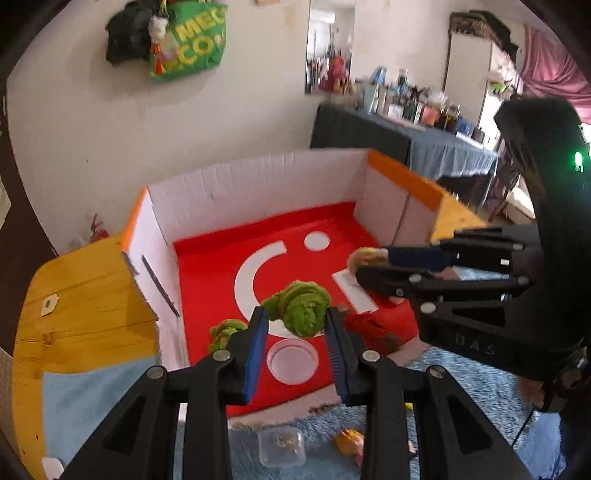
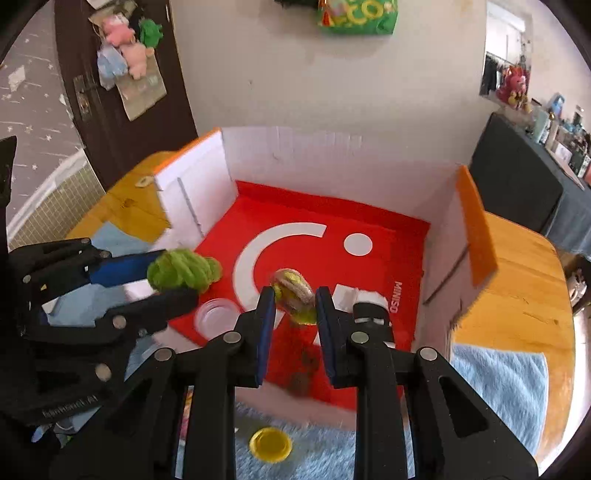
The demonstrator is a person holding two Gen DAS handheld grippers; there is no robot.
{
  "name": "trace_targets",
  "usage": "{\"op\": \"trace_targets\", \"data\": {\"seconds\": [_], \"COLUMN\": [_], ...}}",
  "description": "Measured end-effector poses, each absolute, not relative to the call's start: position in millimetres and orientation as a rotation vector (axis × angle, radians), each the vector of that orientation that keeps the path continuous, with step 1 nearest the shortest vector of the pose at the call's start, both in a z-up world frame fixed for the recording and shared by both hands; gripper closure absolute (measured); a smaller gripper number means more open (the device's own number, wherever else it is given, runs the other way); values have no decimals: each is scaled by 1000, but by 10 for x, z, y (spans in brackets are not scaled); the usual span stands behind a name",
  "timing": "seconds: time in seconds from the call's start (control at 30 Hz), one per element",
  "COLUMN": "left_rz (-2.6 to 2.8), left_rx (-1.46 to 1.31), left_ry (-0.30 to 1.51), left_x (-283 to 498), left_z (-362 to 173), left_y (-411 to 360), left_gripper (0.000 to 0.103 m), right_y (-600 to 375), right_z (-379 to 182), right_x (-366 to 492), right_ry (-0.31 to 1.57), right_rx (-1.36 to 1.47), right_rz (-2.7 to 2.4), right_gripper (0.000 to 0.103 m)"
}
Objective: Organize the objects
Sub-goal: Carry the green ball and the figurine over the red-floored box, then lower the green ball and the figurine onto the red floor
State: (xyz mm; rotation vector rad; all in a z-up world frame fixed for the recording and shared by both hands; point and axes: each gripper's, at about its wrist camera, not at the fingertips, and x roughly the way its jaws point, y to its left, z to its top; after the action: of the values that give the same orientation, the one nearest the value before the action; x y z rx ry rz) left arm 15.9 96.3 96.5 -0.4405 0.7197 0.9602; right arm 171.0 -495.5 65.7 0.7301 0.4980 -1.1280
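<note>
In the left wrist view, the left tongs (image 1: 297, 325) are closed on a green yarn ball (image 1: 301, 308) above the red floor of the box (image 1: 258, 184). To their right, the right tongs (image 1: 360, 264) grip a small burger toy (image 1: 364, 255).

In the right wrist view, the right tongs (image 2: 295, 301) pinch the burger toy (image 2: 293, 291) over the box (image 2: 332, 158). To their left, the left tongs (image 2: 168, 275) hold the green yarn ball (image 2: 181, 272). A clear cup (image 2: 216, 317) stands between them.

The green hanging bag (image 2: 356, 16) is cut off by the top edge of the right wrist view. Bottles on the far table (image 1: 417, 101), upper right of the left view, blur together. The small clear container (image 1: 282, 446) holds contents too blurred to identify.
</note>
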Motion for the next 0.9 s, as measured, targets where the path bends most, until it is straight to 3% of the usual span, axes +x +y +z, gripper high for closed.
{"op": "trace_targets", "data": {"seconds": [0.43,0.9], "left_rz": [921,876], "left_rx": [-481,-537], "left_ry": [890,925], "left_x": [295,349], "left_z": [544,375], "left_y": [1538,1682], "left_gripper": [70,69], "right_y": [-5554,-5595], "right_z": [286,125], "right_x": [1757,1767], "right_ry": [657,703], "right_rx": [893,935], "right_rz": [-1051,-1014], "right_gripper": [82,82]}}
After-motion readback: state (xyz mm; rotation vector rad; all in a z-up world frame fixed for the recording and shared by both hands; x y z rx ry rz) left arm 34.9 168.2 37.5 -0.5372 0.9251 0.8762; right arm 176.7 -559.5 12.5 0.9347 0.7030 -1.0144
